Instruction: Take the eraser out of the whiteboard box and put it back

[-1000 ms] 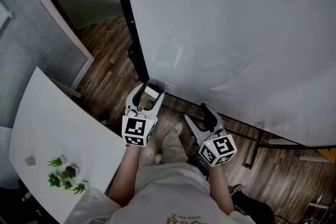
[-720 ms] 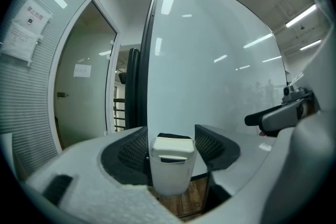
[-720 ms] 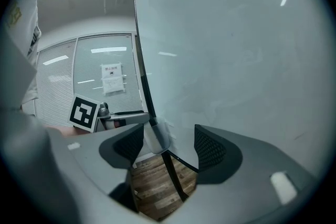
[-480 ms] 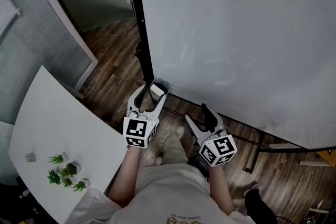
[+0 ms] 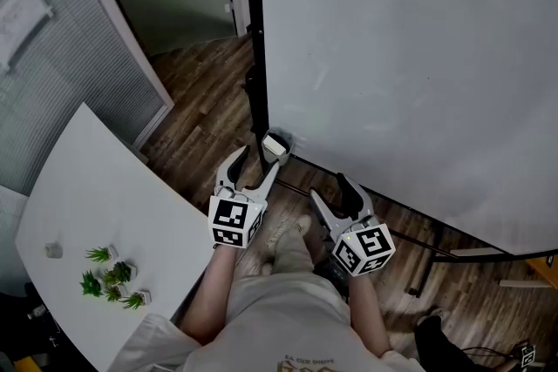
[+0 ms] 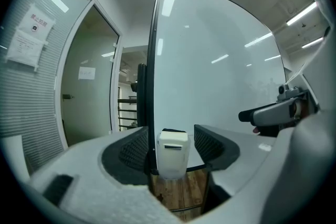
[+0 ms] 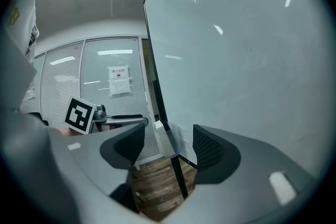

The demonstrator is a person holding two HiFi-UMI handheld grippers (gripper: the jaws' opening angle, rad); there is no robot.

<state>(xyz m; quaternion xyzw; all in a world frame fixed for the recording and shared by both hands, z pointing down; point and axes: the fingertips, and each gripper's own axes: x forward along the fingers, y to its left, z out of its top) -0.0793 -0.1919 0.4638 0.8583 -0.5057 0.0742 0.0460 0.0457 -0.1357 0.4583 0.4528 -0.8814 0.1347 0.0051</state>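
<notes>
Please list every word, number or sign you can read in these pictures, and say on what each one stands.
Nothing can be read for certain.
Paper notices on the blinds: printed, but too blurred to read.
Sheet on the glass door: too small to read.
Print on the person's shirt: too small, cut off.

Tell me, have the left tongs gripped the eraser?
No, the left tongs stand open, with visible gaps either side of the eraser, which sits in the whiteboard box.
</notes>
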